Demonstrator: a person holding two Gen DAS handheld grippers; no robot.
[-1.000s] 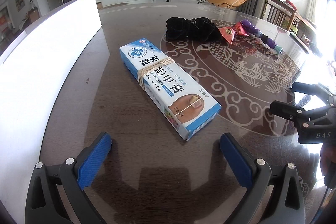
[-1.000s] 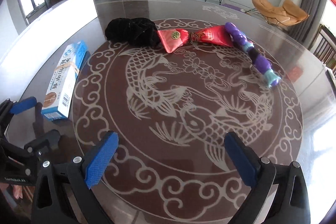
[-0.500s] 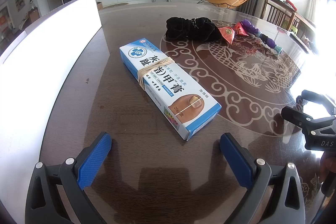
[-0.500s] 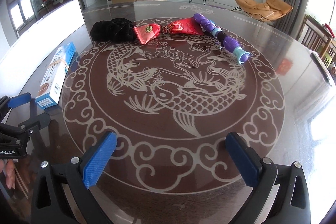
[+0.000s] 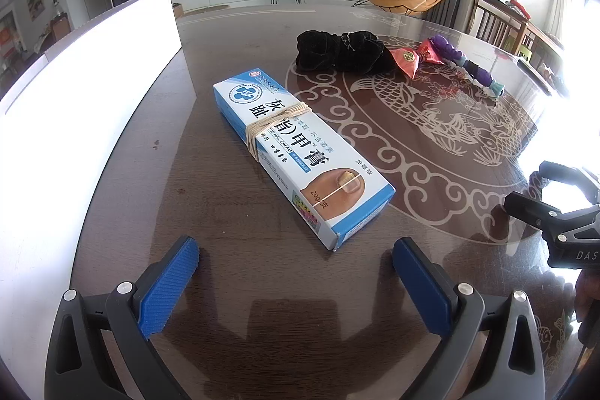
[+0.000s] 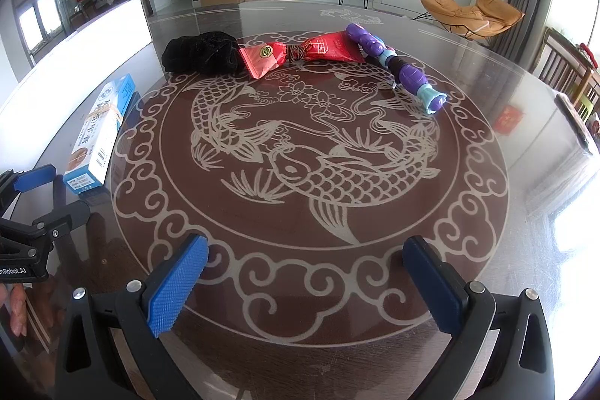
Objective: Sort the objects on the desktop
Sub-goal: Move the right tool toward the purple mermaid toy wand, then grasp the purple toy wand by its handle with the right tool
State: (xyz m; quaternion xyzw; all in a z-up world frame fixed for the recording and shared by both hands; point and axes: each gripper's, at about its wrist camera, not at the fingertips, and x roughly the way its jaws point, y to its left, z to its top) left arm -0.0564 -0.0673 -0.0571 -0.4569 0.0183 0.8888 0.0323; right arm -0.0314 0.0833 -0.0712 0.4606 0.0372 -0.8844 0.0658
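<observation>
Left wrist view
- Left gripper (image 5: 296, 282): jaws spread wide, nothing between the blue pads, poised just above the table (image 5: 210, 212).
- Ointment box (image 5: 300, 156): blue and white carton bound with a rubber band, lying flat and diagonal just ahead of the fingers, near the table's left edge, outside the fish medallion.
- Black cloth (image 5: 343, 50): bunched at the medallion's far rim.
- Red packet (image 5: 407, 60): touching the cloth's right end.
- Purple toy (image 5: 468, 64): lying past the packet, toward the far right.
- Right gripper (image 5: 555, 197): at the right edge of the view, jaws parted and empty.

Right wrist view
- Right gripper (image 6: 305, 282): wide open, holding nothing, over the medallion's near rim.
- Far-rim row: black cloth (image 6: 200, 53), red packet (image 6: 300, 53), purple toy (image 6: 397, 66), each touching the next.
- Ointment box (image 6: 99, 134): at the left edge of the table (image 6: 525, 137).
- Left gripper (image 6: 37, 197): low left, just in front of the box's near end.
</observation>
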